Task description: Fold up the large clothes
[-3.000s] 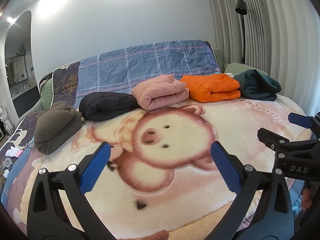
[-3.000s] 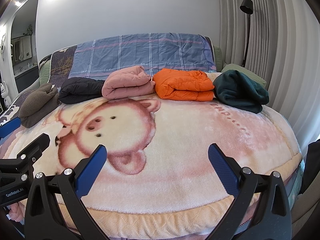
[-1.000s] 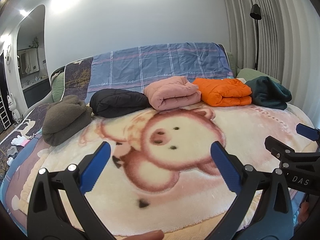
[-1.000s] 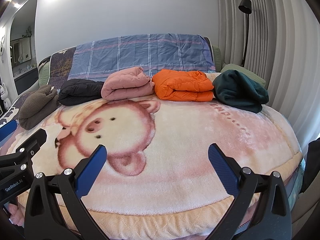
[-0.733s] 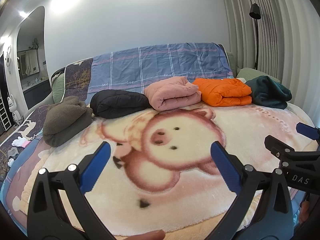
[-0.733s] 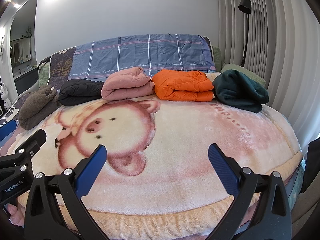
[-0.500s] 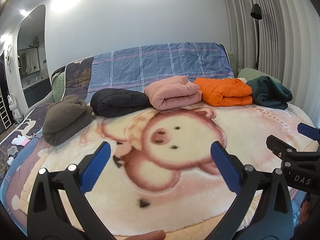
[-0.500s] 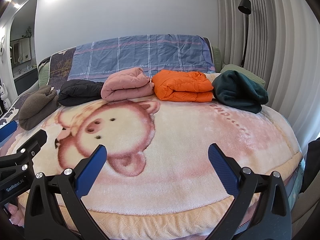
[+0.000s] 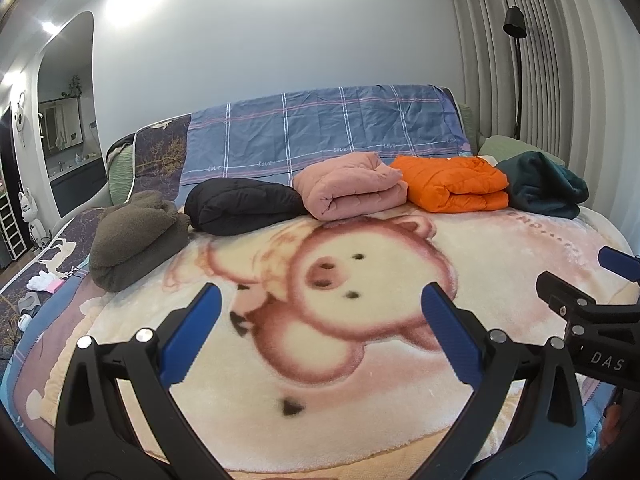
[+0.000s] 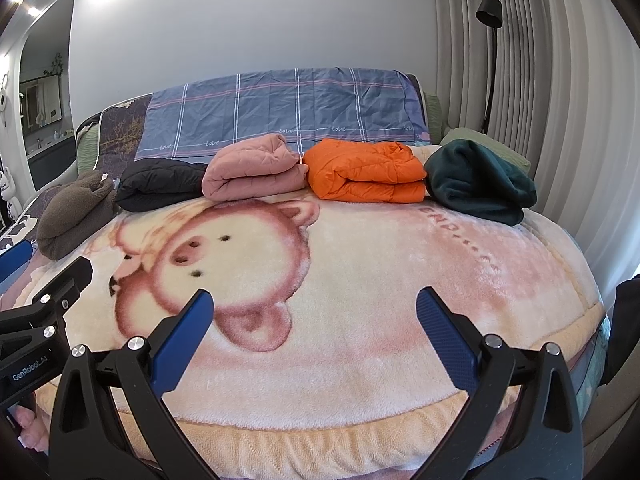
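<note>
Left claw (image 9: 320, 332) hangs wide open over the near edge of the blanket (image 9: 380, 360), holding nothing; the right claw (image 10: 312, 332), just beside it, is equally spread and empty. Going left to right ahead of them, well apart from both, five folded clothes sit in a row across the far side of the bed: a brown fleece (image 9: 136, 236) far off to the left claw's left, a black jacket (image 9: 244, 206), a pink jacket (image 9: 352, 184) roughly straight ahead, an orange jacket (image 9: 452, 184), and a dark green fleece (image 9: 540, 184) off to the right. Nothing unfolded shows in either view, so the work looks finished, though the floor beside the bed is mostly out of sight and more could lie there. The risk from here is reaching in again: an open finger dragged across a puffy bundle could catch a lip and spring the fold loose, and the pink roll, touching the black and orange ones, could tip its neighbours. The plush blanket could also snag and shift the whole row if a claw presses into it. Against three seconds back, the left claw has swung slightly left, so the bundles sit further right in its view; the right claw's view has barely changed, and the bundles have not moved.
</note>
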The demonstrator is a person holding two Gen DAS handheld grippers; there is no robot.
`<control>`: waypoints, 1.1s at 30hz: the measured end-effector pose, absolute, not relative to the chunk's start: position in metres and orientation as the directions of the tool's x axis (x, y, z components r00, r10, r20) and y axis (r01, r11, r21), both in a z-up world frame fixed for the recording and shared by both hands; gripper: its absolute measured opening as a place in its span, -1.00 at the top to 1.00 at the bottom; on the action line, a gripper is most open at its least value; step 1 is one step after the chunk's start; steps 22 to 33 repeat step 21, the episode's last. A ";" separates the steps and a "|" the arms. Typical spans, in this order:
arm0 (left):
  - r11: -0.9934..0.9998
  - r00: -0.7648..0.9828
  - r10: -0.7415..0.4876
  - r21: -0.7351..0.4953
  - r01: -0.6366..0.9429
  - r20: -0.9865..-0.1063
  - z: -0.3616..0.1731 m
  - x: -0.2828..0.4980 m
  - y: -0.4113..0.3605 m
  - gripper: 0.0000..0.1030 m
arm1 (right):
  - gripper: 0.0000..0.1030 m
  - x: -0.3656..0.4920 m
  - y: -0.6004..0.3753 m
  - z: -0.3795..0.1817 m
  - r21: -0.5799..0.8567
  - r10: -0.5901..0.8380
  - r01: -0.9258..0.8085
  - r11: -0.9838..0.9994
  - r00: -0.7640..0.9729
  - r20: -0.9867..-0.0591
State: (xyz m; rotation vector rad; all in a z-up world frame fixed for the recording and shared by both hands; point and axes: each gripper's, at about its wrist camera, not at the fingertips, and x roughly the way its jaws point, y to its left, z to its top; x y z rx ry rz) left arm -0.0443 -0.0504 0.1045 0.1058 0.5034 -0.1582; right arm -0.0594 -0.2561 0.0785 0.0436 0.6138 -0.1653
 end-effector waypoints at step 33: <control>0.983 0.855 -0.122 0.055 0.173 -0.505 0.102 -0.044 -0.048 -0.96 | -0.97 -0.060 -0.255 0.079 -0.009 -0.142 0.168 0.986 0.804 -0.577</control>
